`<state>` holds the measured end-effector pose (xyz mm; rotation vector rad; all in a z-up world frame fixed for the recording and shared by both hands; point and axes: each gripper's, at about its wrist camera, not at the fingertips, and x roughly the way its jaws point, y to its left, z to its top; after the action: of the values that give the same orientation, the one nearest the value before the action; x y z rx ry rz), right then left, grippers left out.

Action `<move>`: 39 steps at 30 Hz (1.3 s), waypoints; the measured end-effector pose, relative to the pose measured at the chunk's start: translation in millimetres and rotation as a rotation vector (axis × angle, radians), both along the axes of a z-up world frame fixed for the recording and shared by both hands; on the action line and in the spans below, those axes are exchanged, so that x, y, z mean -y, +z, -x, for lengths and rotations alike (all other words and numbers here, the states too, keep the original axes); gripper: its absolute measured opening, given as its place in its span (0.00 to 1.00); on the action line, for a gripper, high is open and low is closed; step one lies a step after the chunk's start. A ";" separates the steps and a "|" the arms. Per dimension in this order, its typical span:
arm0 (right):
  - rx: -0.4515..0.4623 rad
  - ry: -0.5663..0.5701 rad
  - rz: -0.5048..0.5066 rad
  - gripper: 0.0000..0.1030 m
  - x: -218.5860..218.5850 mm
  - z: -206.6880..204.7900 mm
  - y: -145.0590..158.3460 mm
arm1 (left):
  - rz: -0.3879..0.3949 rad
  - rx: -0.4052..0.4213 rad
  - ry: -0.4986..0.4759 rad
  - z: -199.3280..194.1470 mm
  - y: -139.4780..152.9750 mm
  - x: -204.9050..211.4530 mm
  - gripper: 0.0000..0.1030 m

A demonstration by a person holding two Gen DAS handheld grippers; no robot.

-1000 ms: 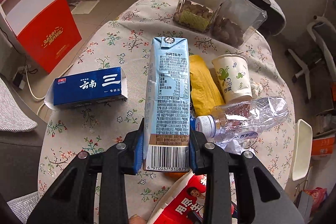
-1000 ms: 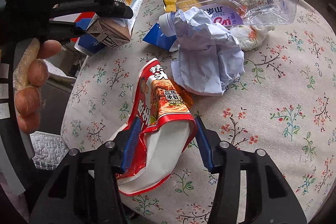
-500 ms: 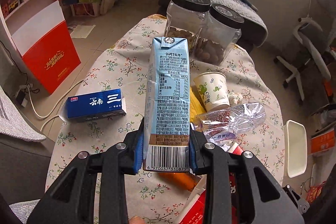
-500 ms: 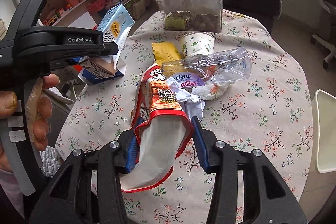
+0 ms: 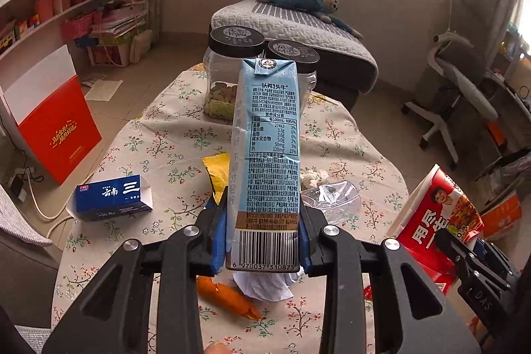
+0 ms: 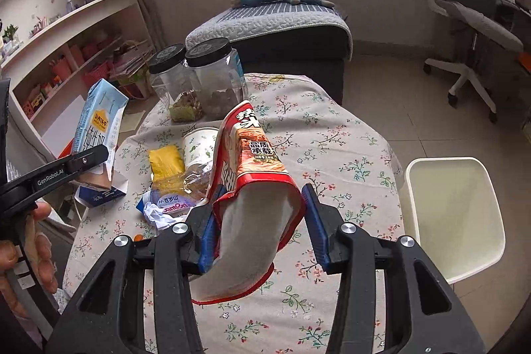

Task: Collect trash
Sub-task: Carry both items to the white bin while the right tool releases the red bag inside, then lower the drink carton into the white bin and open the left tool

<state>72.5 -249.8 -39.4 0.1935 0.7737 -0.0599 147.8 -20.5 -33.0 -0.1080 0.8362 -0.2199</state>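
A: What do we have in the left tool (image 5: 263, 241)?

B: We see it clamped on the light blue milk carton (image 5: 267, 155); both blue pads press its lower sides just above the barcode, and the carton stands upright, clear of the desk (image 5: 159, 135).

A: And the right tool (image 6: 259, 231)?

B: We see the red noodle bag (image 6: 252, 188) sitting between its fingers, lifted above the floral cloth. The left pad touches the bag; a gap shows between the bag and the right pad, so we cannot tell whether it truly pinches it.

A: What remains on the desk?

B: In the right wrist view we count a yellow wrapper (image 6: 166, 163), a paper cup (image 6: 199, 146), a crushed clear bottle (image 6: 176, 199) and a crumpled paper (image 6: 157, 216) touching the bottle. The left wrist view adds a dark blue box (image 5: 111, 198) near the left edge and an orange wrapper (image 5: 225, 296) under the tool.

A: Anything at the far end?

B: Two clear jars (image 6: 199, 78) with black lids stand side by side. A cream bin (image 6: 454, 214) sits on the floor just beside the desk's right edge.
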 end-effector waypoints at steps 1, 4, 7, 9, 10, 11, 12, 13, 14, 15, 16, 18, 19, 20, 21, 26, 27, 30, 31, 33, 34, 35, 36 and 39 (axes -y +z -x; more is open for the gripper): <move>0.006 -0.019 0.002 0.42 7.9 0.4 1.9 | -0.005 0.013 -0.010 1.2 1.7 5.1 0.32; 0.022 -0.078 0.020 0.42 29.5 0.7 5.8 | -0.023 0.045 -0.036 4.3 4.5 19.7 0.32; 0.034 -0.149 0.032 0.43 55.0 2.8 7.6 | -0.029 0.058 -0.059 5.2 5.3 34.5 0.32; 0.033 -0.200 0.039 0.43 74.7 2.9 7.0 | -0.029 0.062 -0.071 5.8 4.6 42.2 0.32; 0.029 -0.225 0.042 0.43 84.8 1.8 5.8 | -0.029 0.062 -0.077 5.4 4.0 46.1 0.32; 0.026 -0.251 0.049 0.43 94.3 1.8 4.6 | -0.028 0.062 -0.083 4.9 3.6 50.9 0.32; 0.023 -0.274 0.058 0.43 103.5 2.5 3.2 | -0.028 0.062 -0.089 4.9 2.8 55.7 0.32; 0.020 -0.299 0.064 0.43 112.7 3.5 1.7 | -0.027 0.063 -0.097 4.6 2.0 60.1 0.32; 0.016 -0.324 0.068 0.43 121.8 4.8 0.1 | -0.027 0.064 -0.104 4.7 1.8 65.7 0.32; 0.012 -0.349 0.075 0.43 130.3 5.5 -1.4 | -0.027 0.067 -0.114 5.9 1.5 72.0 0.32; 0.009 -0.373 0.080 0.43 139.3 7.0 -3.3 | -0.028 0.070 -0.123 6.7 1.4 78.4 0.32; -0.006 -0.419 0.094 0.43 155.9 7.6 -8.0 | -0.031 0.077 -0.143 9.2 0.8 93.1 0.32; -0.013 -0.441 0.105 0.43 163.7 8.7 -10.5 | -0.032 0.078 -0.153 10.2 0.7 100.3 0.32; -0.020 -0.464 0.114 0.43 172.3 10.3 -12.9 | -0.032 0.080 -0.165 11.7 0.7 107.6 0.32; -0.025 -0.485 0.122 0.43 178.7 11.0 -15.1 | -0.032 0.083 -0.180 13.3 1.1 115.2 0.32; -0.045 -0.552 0.188 0.44 202.0 20.0 -18.6 | -0.018 0.100 -0.254 24.4 4.1 159.1 0.32; -0.045 -0.563 0.200 0.45 205.4 22.4 -17.3 | -0.015 0.102 -0.269 26.8 3.8 169.1 0.32; -0.033 -0.596 0.218 0.49 218.6 34.7 -11.2 | -0.005 0.098 -0.324 33.7 -0.1 203.2 0.32; -0.031 -0.607 0.220 0.56 224.0 40.1 -9.1 | -0.001 0.094 -0.344 35.2 -2.1 214.9 0.32; -0.026 -0.631 0.221 0.67 233.4 49.0 -6.7 | 0.009 0.078 -0.383 42.1 -7.2 236.1 0.32; -0.022 -0.644 0.223 0.71 237.6 53.1 -5.6 | 0.013 0.067 -0.402 44.2 -11.1 246.1 0.32; -0.018 -0.661 0.226 0.72 242.5 56.5 -4.4 | 0.014 0.057 -0.417 47.0 -14.6 255.7 0.32; -0.014 -0.680 0.227 0.75 247.4 60.4 -3.5 | 0.014 0.047 -0.432 48.5 -18.6 266.4 0.32; -0.003 -0.746 0.209 0.82 266.3 76.8 -0.6 | 0.012 0.018 -0.478 54.8 -27.2 293.8 0.32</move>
<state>-4.2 -516.1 -40.1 0.2743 0.6583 -0.8435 93.1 -314.2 -60.1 0.0852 0.8338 -0.6735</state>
